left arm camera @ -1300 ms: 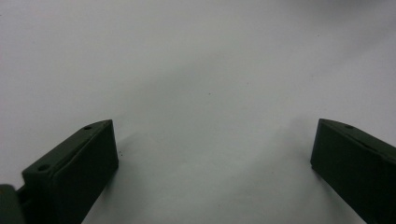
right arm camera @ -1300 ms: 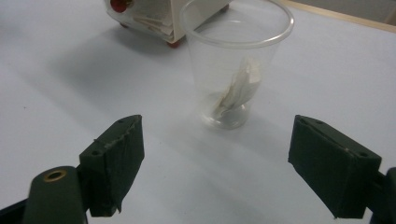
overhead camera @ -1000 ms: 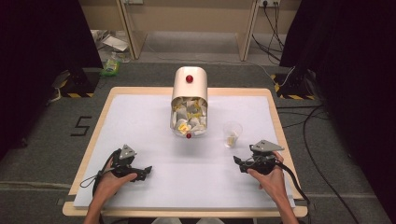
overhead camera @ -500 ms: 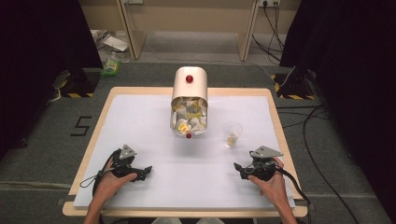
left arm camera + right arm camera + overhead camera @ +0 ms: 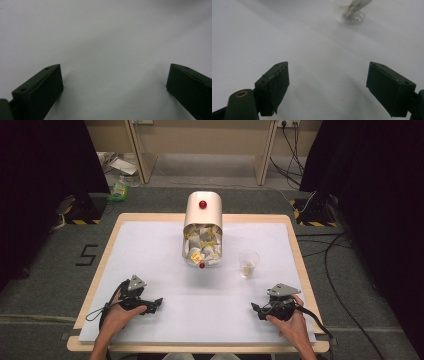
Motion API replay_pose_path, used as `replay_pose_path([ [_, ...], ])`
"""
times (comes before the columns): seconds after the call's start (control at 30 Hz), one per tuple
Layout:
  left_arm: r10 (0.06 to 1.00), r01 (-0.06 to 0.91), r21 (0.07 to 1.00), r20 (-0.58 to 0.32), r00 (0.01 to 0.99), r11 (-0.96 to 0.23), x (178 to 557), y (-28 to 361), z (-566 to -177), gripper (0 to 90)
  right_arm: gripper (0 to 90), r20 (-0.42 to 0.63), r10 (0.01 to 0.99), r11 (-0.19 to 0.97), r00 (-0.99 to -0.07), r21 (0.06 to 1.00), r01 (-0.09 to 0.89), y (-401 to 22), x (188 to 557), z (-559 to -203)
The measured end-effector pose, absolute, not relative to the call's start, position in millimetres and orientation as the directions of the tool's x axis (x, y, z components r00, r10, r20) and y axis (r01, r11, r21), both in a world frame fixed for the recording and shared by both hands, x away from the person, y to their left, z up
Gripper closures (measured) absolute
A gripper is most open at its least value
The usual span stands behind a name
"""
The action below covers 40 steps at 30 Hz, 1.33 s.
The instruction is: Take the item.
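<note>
Both hand-held grippers, left [image 5: 156, 303] and right [image 5: 255, 308], are sitting wide open and empty on the white worktop [image 5: 150, 250], while the clear cup [image 5: 248, 263] (light, I'd guess) is standing beside the packet-filled dispenser [image 5: 202, 229], liable to tip if nudged.

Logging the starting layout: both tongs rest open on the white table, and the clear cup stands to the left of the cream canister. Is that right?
Not quite. In the high view the clear cup stands to the right of the cream canister, nearer the right tongs. The rest holds: the left tongs and right tongs rest open on the white table.
</note>
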<state>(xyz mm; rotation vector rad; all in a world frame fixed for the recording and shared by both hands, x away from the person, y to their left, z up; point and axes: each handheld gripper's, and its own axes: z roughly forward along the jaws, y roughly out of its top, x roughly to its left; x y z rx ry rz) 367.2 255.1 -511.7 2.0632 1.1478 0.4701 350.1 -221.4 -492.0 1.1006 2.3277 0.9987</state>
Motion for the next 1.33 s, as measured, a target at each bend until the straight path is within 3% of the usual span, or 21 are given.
replay_pose_path([
  [0.27,0.843,0.581,0.737,-0.028,0.537,-0.346,367.2,255.1,-511.7,0.0,19.1,-0.01,0.793,0.432,-0.61,0.714,0.55,-224.8,346.9,-498.4],
  [1.33,0.843,0.581,0.736,-0.028,0.538,-0.346,367.2,255.1,-511.7,0.0,17.0,-0.011,0.789,0.427,-0.615,0.729,0.535,-225.8,344.9,-501.5],
])
